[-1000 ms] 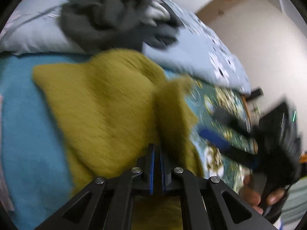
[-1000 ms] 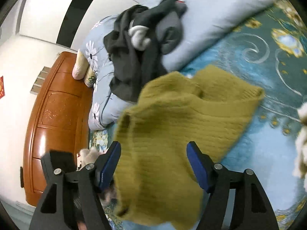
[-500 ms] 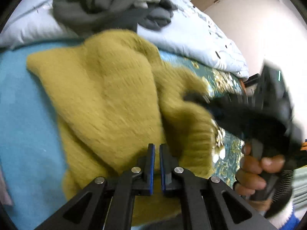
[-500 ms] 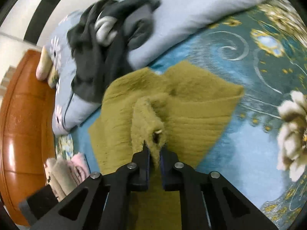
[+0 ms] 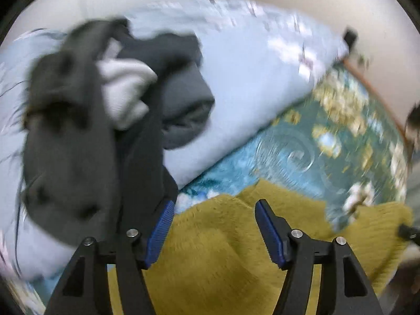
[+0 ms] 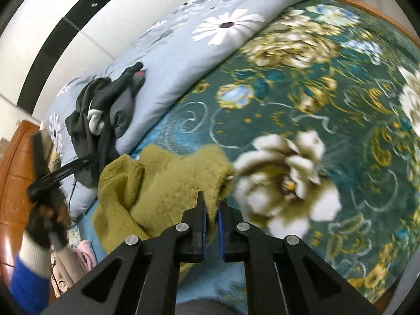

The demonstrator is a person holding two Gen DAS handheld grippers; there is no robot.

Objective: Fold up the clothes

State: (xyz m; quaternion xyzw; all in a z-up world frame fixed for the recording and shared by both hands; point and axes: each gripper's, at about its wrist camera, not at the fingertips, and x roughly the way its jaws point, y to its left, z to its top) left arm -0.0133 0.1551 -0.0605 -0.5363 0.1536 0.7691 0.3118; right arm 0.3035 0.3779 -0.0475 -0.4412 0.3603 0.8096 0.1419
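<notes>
**Soft knit pinched at one edge, the other tongs freed**

The bed with its teal, gold-flowered cover (image 6: 302, 99) fills both views, and a pale blue quilt printed with white daisies (image 6: 183, 44) is bunched along its far side, from about 9 to 1 o'clock in the right wrist view. On that quilt, at roughly 10 o'clock, lies a heap of dark grey and black clothes with a pale lining showing (image 6: 105, 110).

The mustard-yellow fuzzy knit sweater (image 6: 162, 183) lies on the bed cover just below the quilt's edge, partly gathered into thick rolls. It looks light, very soft and limp, with no stiffness to hold a crease, so I judge it will sag and drag wherever it is not supported. The fuzzy pile should give a sure, non-slip hold. Hems, cuffs and shoulder seams look like the best places to take it, since a pinch in mid-panel would only bunch it.

The right tongs (image 6: 211, 210) are closed on a fold at the sweater's 3 o'clock edge, with cloth caught between the blue pads. The left tongs (image 5: 211, 223) have just been opening and now stand spread above the sweater (image 5: 223, 249), with nothing pressed between the pads.
</notes>
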